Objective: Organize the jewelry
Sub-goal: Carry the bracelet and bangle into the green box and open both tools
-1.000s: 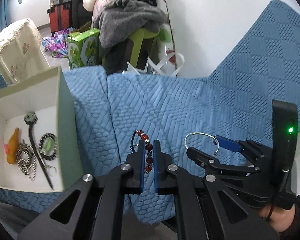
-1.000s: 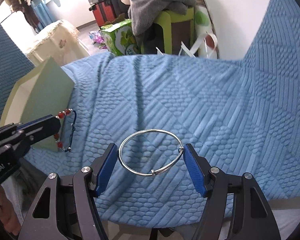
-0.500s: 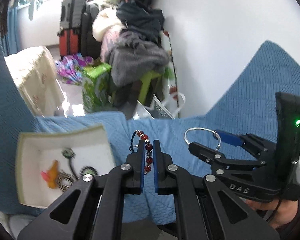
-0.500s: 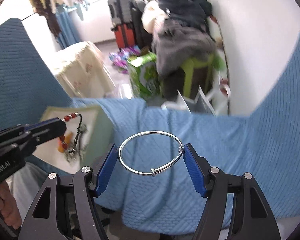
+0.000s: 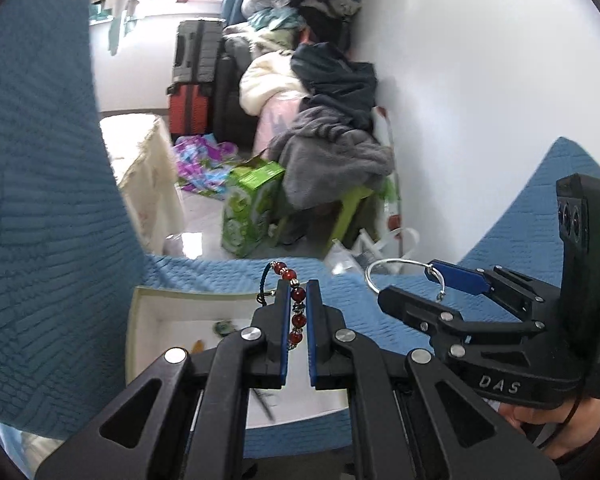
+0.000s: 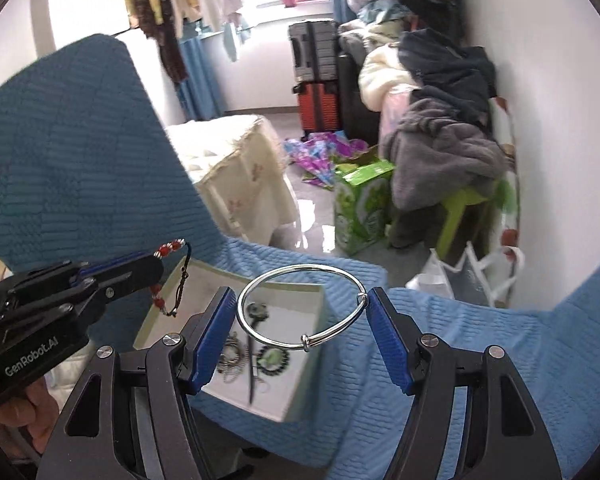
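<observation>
My left gripper (image 5: 298, 300) is shut on a red bead bracelet (image 5: 296, 308) with a dark cord and holds it in the air over the white jewelry box (image 5: 140, 320). My right gripper (image 6: 300, 312) is shut on a silver bangle (image 6: 300, 308), clamped across its width, above the same box (image 6: 300, 400). The box holds a hair stick, a green pendant and a chain (image 6: 256, 356). The right gripper shows in the left wrist view (image 5: 420, 284), the left one in the right wrist view (image 6: 156, 268).
A blue quilted cover (image 6: 440, 360) lies under the box and rises at left and right. Beyond its edge stand a cream-covered table (image 6: 232, 168), a green carton (image 6: 360, 204), a clothes-piled green stool (image 6: 460, 204), suitcases (image 6: 316, 80) and a white wall.
Both grippers rose well above the cover with their pieces still held. The box now lies below and ahead of both, and much more of the room shows.
</observation>
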